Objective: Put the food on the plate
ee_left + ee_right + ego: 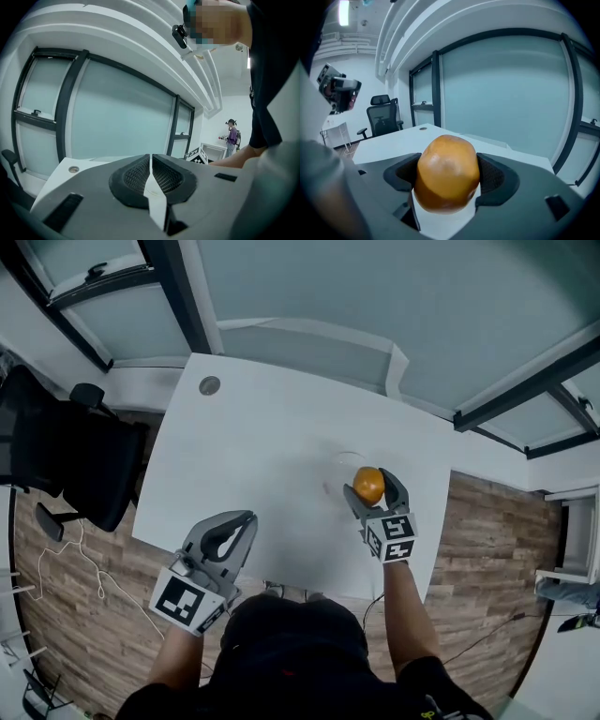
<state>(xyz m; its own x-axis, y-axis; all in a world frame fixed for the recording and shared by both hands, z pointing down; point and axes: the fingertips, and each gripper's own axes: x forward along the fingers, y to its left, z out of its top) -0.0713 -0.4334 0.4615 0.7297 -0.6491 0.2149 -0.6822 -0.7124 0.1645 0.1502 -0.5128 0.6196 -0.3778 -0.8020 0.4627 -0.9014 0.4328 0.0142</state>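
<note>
My right gripper (372,489) is clenched on the food (368,484), a round orange-yellow piece with a smooth, slightly glossy skin. In the right gripper view the food (446,171) fills the gap between the two dark ribbed pads (499,176), and both jaws press against its sides. From the head view I see it held over the right part of the white table (253,446), not far from the near edge. Just beside it on the tabletop I can make out a faint round outline that looks like a white plate (328,486). It blends into the table so much that I cannot tell whether the food touches it or hangs above it. My left gripper (242,521) sits at the near left edge of the table, well apart from the right one. In its own view the left gripper (151,161) has its jaws together, tips meeting, with nothing between them. A round grommet hole (209,385) marks the far left corner of the table, and a black office chair (70,460) stands on the wooden floor (487,549) to the left. Frosted glass panels (506,93) run behind the table.
</note>
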